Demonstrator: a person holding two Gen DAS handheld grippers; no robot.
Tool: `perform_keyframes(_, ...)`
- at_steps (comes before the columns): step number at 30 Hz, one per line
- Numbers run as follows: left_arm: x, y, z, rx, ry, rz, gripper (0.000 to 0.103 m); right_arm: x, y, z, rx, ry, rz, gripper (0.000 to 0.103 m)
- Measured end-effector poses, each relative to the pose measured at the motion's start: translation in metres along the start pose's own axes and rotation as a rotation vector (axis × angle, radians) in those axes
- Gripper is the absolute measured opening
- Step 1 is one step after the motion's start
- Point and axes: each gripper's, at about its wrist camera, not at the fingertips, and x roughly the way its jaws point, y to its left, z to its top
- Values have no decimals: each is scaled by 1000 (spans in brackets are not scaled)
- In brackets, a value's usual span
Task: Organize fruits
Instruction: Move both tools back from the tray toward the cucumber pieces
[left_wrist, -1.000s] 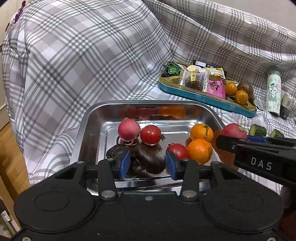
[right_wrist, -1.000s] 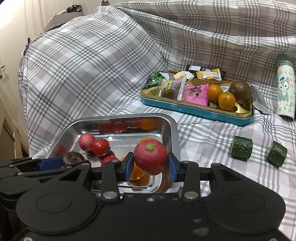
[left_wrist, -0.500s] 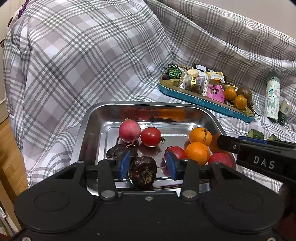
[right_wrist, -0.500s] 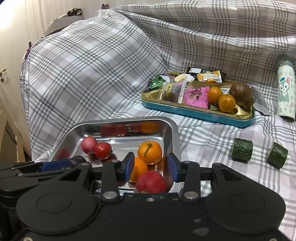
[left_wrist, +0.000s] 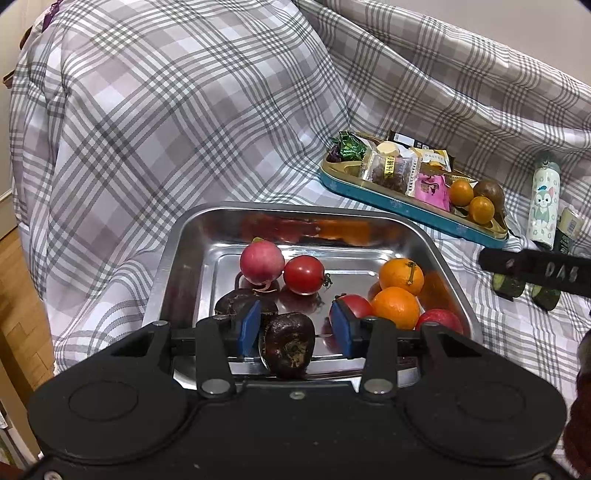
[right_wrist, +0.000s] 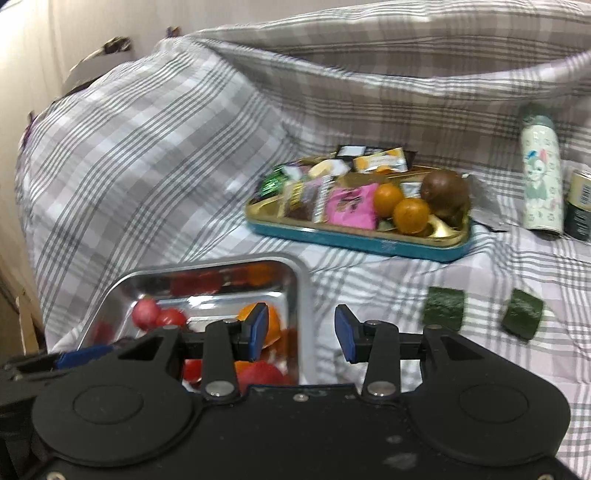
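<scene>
A steel tray (left_wrist: 177, 254) on the plaid cloth holds a pink radish (left_wrist: 261, 261), tomatoes (left_wrist: 303, 274), two oranges (left_wrist: 400, 273), a red radish (left_wrist: 439, 320) at its right corner and two dark brown fruits (left_wrist: 287, 343). My left gripper (left_wrist: 294, 328) is open above the tray's near edge, one dark fruit lying loose between its jaws. My right gripper (right_wrist: 300, 332) is open and empty over the tray's right rim (right_wrist: 304, 295); the view is blurred. Two cucumber pieces (right_wrist: 443, 308) lie on the cloth to the right.
A teal and gold snack tray (right_wrist: 369, 240) at the back holds wrapped sweets, two small oranges (right_wrist: 410, 216) and a brown fruit (right_wrist: 445, 192). A white bottle (right_wrist: 541, 181) and a can (right_wrist: 580, 203) stand at the far right. Wooden floor (left_wrist: 18, 295) lies left of the sofa.
My right gripper opened and dropped the red radish into the tray, then drew back to the right. My left gripper opened and let the dark fruit go in the tray.
</scene>
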Motion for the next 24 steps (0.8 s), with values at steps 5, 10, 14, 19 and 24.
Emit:
perform_keyframes(5, 0, -1, 0, 5, -1, 6, 50, 1, -23, 9, 71, -1, -49, 43)
perform_keyframes(10, -2, -5, -1, 36, -17, 31, 50, 0, -36, 13, 101, 2, -83, 43)
perform_keyframes(14, -5, -14, 2, 77, -18, 45, 50, -3, -41, 12, 108, -4, -105, 43)
perform_keyframes(19, -5, -29, 16, 96, 9, 16, 50, -5, -51, 15, 134, -16, -136, 43)
perform_keyframes(24, -1, -52, 36, 111, -4, -37, 50, -9, -71, 22, 200, -28, -180, 43)
